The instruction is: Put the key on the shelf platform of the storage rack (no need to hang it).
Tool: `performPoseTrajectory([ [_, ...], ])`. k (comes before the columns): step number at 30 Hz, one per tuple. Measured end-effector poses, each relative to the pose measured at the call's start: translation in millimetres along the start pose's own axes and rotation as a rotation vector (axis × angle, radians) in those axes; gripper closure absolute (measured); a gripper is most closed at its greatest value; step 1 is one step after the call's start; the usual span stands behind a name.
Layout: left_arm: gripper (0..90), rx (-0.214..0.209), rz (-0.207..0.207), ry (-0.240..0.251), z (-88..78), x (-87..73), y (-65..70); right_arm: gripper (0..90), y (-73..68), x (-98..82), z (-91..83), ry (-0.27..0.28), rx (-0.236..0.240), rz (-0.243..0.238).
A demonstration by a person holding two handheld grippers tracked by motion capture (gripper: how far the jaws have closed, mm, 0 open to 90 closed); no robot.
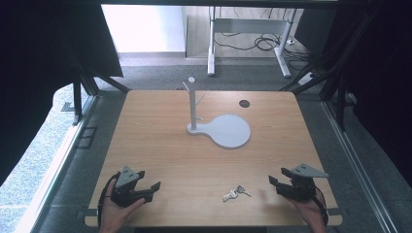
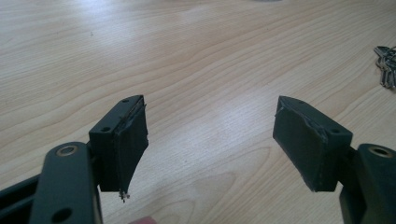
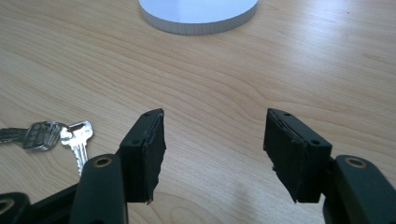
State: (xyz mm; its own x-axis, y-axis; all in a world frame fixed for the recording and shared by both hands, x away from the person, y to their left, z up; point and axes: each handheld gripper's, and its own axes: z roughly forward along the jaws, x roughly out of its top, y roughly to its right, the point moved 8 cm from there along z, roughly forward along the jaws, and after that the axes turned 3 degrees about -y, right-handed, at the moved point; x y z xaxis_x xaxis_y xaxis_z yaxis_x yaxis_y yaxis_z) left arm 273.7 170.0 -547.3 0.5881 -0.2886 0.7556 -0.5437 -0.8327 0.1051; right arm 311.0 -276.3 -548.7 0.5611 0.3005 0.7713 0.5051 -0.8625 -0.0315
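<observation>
My left gripper (image 1: 148, 183) sits low over the near-left corner of the table (image 1: 160, 145), jaws spread wide, nothing between them. Its own view shows bare wood grain through the gap (image 2: 210, 135); the pads (image 2: 128, 144) are black and a bit frayed at the edges.

My right gripper (image 1: 281, 176) is at the near-right corner, jaws also apart and empty. In the right gripper view the gap (image 3: 214, 144) frames plain tabletop.

Keys (image 1: 235, 192): small silver bunch lying flat on the wood near the front edge, between the two grippers but closer to the right one, touching neither. From the right gripper view they're just left of my left jaw (image 3: 51, 135): two or three metal keys on a ring, one blade pointing toward me. In the left gripper view they sit at the far right edge (image 2: 386, 65), well apart from the jaws.

Further out, mid-table: a white stand (image 1: 193, 104), upright post with short pegs branching off, on a flat white base that widens into a round disc (image 1: 232, 131) to its right. The disc's near rim shows at the top of the right gripper view (image 3: 198, 18).

Small dark round spot (image 1: 244, 103) on the table beyond the disc.
</observation>
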Motion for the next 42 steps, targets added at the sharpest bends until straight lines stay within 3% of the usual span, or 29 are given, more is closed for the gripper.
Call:
performPoseTrajectory([
  [10,26.2,-0.009,-0.012,0.010,-4.5,1.4,-1.5,46.5,-0.3,8.8,2.5,-0.001,0.040,0.021],
  [15,26.3,-0.012,-0.009,-0.001,-1.8,-0.7,-1.6,47.6,-3.5,19.3,-2.3,-0.029,0.058,-0.010],
  [17,26.3,-0.014,-0.001,-0.003,-1.3,-0.4,0.3,49.2,-8.4,27.2,-6.8,-0.066,0.100,-0.044],
  [21,26.4,-0.019,0.004,-0.006,-0.5,0.1,2.6,51.0,-13.2,32.7,-10.0,-0.099,0.131,-0.083],
  [28,26.5,-0.034,0.017,-0.026,4.2,-1.4,7.9,53.3,-27.7,39.9,-5.7,-0.210,0.189,-0.222],
  [42,26.4,-0.031,-0.002,-0.013,-1.1,-1.3,-0.1,58.5,-67.1,48.2,11.4,-0.314,0.289,-0.380],
])
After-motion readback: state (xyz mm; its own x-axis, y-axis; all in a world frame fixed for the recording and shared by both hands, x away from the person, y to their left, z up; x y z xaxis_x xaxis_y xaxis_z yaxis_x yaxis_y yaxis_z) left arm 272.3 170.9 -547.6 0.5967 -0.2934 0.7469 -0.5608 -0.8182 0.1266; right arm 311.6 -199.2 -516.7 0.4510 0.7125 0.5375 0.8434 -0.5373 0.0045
